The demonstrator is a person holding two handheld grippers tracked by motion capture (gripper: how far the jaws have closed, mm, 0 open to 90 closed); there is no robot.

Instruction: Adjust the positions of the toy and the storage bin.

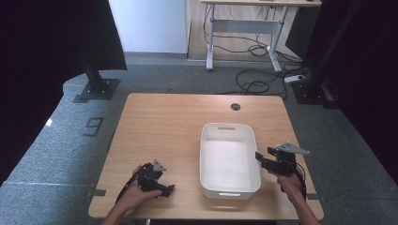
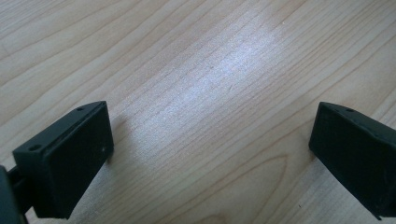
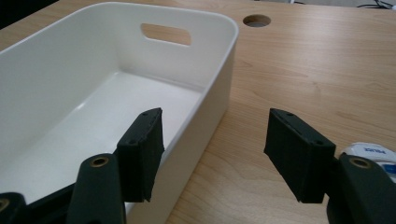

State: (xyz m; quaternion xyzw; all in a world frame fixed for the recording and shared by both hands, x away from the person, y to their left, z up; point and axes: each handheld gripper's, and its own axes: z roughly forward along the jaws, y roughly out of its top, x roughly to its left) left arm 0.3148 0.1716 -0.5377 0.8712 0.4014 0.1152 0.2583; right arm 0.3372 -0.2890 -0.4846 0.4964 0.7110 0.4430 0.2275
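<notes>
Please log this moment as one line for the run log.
left tool: open, low over table, holding nothing | right tool: open, straddling right wall of bin, not gripping | bin: empty

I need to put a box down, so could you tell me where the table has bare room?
The table is bare left of the white bin and behind it up to the cable hole. It is tight between the bin's right wall and the right gripper.

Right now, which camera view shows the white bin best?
The high view: the whole white bin sits on the table. The right gripper view shows its near wall and handle slot close; the left gripper view shows bare tabletop.
</notes>
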